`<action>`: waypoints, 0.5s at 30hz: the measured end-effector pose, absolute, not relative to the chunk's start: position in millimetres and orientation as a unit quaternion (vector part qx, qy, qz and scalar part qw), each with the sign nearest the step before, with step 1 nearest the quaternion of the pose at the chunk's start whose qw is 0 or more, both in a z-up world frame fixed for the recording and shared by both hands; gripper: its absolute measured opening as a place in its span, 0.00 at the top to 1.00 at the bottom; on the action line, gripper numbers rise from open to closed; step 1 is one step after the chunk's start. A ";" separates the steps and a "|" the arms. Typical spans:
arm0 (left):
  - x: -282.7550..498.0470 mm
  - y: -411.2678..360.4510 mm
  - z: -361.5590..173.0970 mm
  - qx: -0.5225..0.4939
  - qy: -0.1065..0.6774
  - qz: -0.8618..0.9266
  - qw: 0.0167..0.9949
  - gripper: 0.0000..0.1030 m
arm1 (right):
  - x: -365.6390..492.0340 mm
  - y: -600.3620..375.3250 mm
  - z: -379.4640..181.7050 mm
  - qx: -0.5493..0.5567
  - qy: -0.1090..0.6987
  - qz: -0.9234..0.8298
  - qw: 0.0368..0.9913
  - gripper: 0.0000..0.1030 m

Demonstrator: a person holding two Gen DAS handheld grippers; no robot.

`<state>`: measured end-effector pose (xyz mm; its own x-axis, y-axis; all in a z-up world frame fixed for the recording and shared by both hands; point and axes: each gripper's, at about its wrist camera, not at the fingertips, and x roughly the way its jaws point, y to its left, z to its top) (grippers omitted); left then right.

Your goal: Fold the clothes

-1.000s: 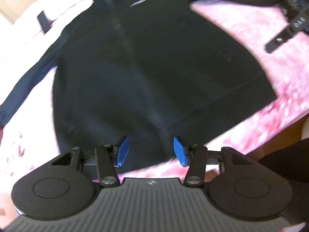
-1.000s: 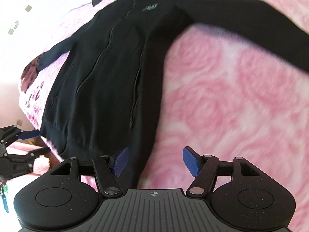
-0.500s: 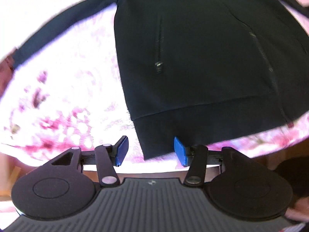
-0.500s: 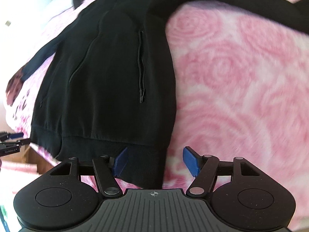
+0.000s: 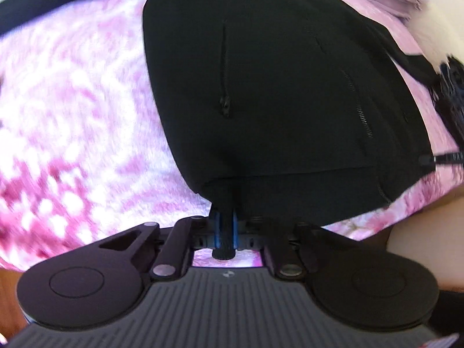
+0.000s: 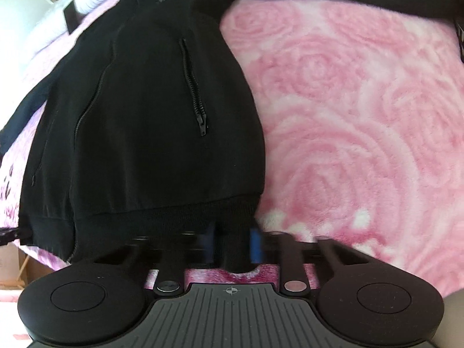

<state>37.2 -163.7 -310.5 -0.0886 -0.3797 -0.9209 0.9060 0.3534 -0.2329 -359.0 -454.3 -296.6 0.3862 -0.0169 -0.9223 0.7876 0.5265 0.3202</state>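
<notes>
Your left gripper [image 5: 225,229] has its fingers clamped on the jacket [image 5: 284,92] hem at one bottom corner, and your right gripper [image 6: 233,243] pinches the other. The jacket lies zipped and flat on the pink blanket [image 6: 362,121], collar toward 12 o'clock. Holding both corners likely lets you carry the hem up evenly.

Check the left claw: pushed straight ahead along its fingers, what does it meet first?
The black zip jacket: the left claw is already shut on its ribbed hem corner, so it would only bunch fabric over the pink floral blanket.
</notes>
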 end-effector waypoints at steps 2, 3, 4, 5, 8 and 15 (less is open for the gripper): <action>37.4 -152.7 -297.1 0.256 0.523 -0.511 0.632 0.95 | -358.0 -451.8 -292.0 0.400 0.490 -0.281 0.722 0.97; 37.8 -145.6 -290.5 0.259 0.521 -0.508 0.635 0.95 | -357.5 -450.6 -289.6 0.399 0.495 -0.284 0.718 0.97; 38.2 -139.6 -287.6 0.262 0.521 -0.504 0.637 0.96 | -357.9 -449.7 -290.6 0.398 0.498 -0.283 0.717 0.97; 38.5 -134.8 -289.7 0.267 0.525 -0.499 0.636 0.97 | -358.3 -448.8 -292.0 0.396 0.500 -0.281 0.717 0.97; 31.1 -137.6 -295.4 0.278 0.529 -0.490 0.635 0.97 | -359.7 -446.2 -296.3 0.389 0.506 -0.277 0.718 0.97; 16.4 -140.6 -269.8 0.303 0.510 -0.472 0.652 0.97 | -363.7 -440.1 -300.7 0.364 0.526 -0.277 0.717 0.85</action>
<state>16.4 -140.6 -269.8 0.0341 -0.3065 -0.9513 0.9241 0.3721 -0.0868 -363.7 -440.1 -300.7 0.2920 -0.0146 -0.9563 0.7807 0.5813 0.2294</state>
